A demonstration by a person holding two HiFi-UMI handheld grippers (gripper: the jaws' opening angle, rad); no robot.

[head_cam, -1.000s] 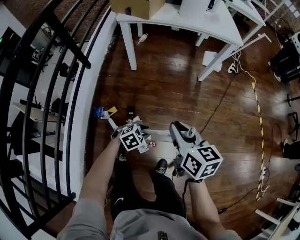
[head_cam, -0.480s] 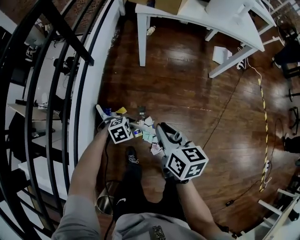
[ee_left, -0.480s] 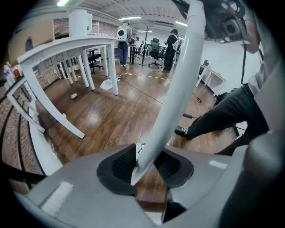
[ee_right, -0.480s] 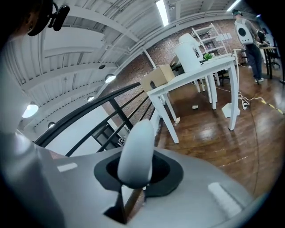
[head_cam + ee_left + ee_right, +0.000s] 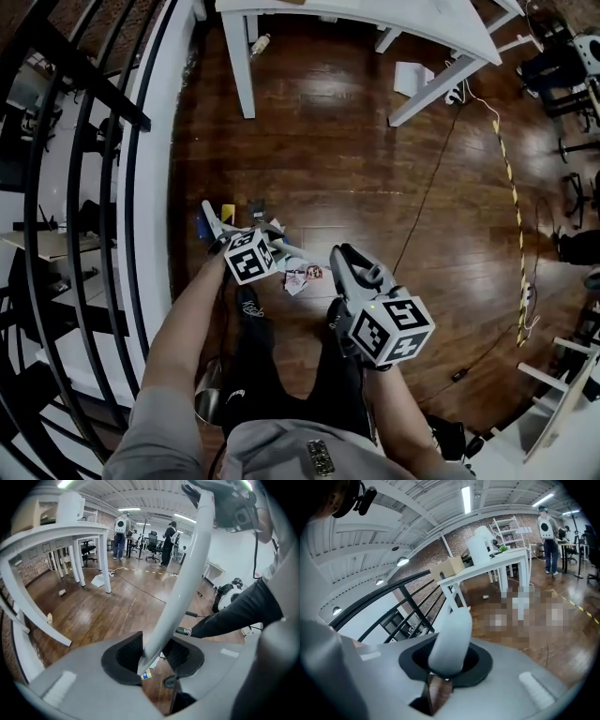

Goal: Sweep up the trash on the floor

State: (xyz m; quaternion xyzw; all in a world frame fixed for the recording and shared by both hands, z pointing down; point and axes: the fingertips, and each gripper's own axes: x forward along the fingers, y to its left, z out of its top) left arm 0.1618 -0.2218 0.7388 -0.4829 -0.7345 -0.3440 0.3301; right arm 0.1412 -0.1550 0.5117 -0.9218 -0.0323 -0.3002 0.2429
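Left claw [image 5: 152, 656] is opening, and we are seeing a white handle [image 5: 180, 578] running between its jaws. The handle is leaning toward the left pad and slanting up and to the right across the left gripper view.

In the head view a black railing [image 5: 103, 187] is curving along the floor edge to the left of the left claw. A blue bit [image 5: 201, 226] and a yellow bit [image 5: 227, 213] are lying just beside the railing's white base.

Moving right, we are logging the trash [image 5: 298, 277]. It is a small cluster of paper scraps lying on the dark wooden floor [image 5: 356, 150]. It is sitting between the two claws and just ahead of the person's shoe [image 5: 247, 302]. A few scraps are also showing through the gap below the left claw's pads.

In the head view the white handle is bridging across above the trash toward the right side. There we are seeing the right claw [image 5: 446, 660] clamping the handle near its rounded end, jaws closed on it.

Up top a white desk [image 5: 412, 23] is standing well apart from the trash. On the far right a yellow-and-black cable strip [image 5: 514, 206] is running down the floor.
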